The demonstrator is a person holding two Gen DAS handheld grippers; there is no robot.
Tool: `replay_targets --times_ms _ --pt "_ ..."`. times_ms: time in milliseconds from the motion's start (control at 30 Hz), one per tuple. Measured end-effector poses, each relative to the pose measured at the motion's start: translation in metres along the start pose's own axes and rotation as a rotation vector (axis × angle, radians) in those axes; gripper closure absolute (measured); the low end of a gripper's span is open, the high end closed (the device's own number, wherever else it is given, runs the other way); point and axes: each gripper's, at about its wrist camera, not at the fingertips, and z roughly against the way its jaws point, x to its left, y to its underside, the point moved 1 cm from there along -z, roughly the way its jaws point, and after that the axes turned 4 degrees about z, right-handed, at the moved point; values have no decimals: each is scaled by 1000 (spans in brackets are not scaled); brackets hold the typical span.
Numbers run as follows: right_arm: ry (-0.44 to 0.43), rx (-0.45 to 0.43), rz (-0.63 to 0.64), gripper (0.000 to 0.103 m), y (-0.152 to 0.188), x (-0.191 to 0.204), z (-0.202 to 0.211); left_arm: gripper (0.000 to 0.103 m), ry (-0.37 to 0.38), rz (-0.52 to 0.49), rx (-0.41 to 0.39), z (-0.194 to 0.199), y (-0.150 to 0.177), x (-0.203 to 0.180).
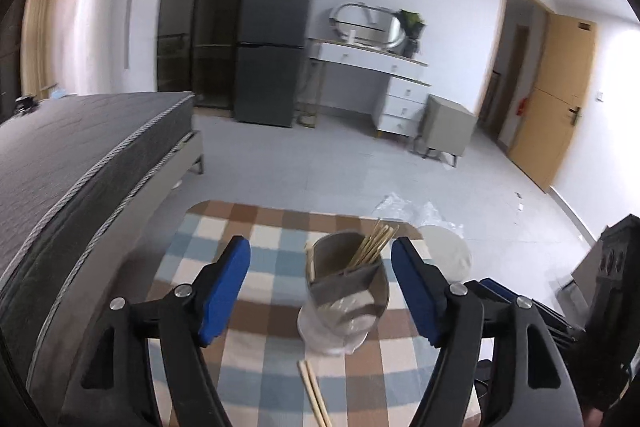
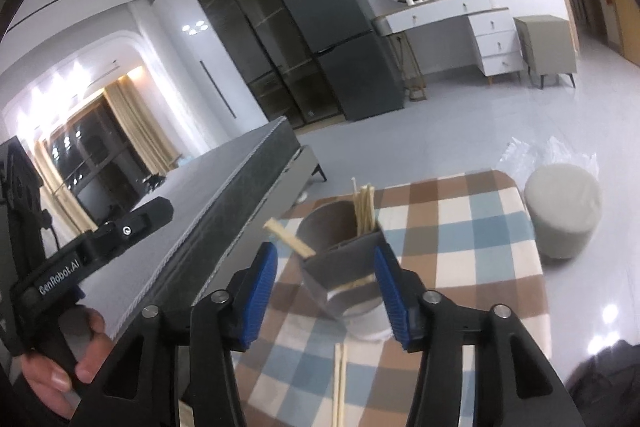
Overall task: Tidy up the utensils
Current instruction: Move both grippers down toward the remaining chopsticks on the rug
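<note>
A grey utensil holder point(image 1: 344, 283) stands on the checkered tablecloth point(image 1: 256, 363). Several wooden chopsticks point(image 1: 374, 243) stick out of its far compartment. One pair of chopsticks point(image 1: 314, 393) lies loose on the cloth in front of it. My left gripper point(image 1: 322, 291) is open and empty, with its jaws on either side of the holder, short of it. In the right wrist view the holder point(image 2: 342, 263) holds chopsticks point(image 2: 363, 213), and one pair point(image 2: 289, 237) leans out to the left. My right gripper point(image 2: 326, 295) is open and empty just before the holder. A loose pair point(image 2: 340, 383) lies below it.
A dark mattress point(image 1: 80, 163) runs along the left of the table. A round beige stool point(image 2: 564, 211) and clear plastic wrap point(image 1: 404, 207) are on the floor at the right. A fridge point(image 1: 272, 39) and a white dresser point(image 1: 384, 83) stand at the far wall.
</note>
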Motion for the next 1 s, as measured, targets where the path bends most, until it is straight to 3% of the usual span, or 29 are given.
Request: replay_targets --times_ms 167,267,367,433,500,733,1000 --pt "11 -34 41 45 14 4 22 20 -81 21 -54 31 23 -4" --pt "17 -44 47 36 26 2 31 18 -98 69 -37 39 29 5" --pt "-3 -44 54 35 35 3 38 17 -132 120 -21 48 38 12" --pt "-14 -63 72 26 42 5 43 14 -183 114 3 50 46 11" --pt "-24 -84 88 21 48 8 46 13 -180 107 16 54 57 9" --pt "-98 -80 111 19 68 12 42 10 -229 107 18 35 87 23" --pt "-67 31 119 20 96 3 7 10 -223 89 27 -8 122 45"
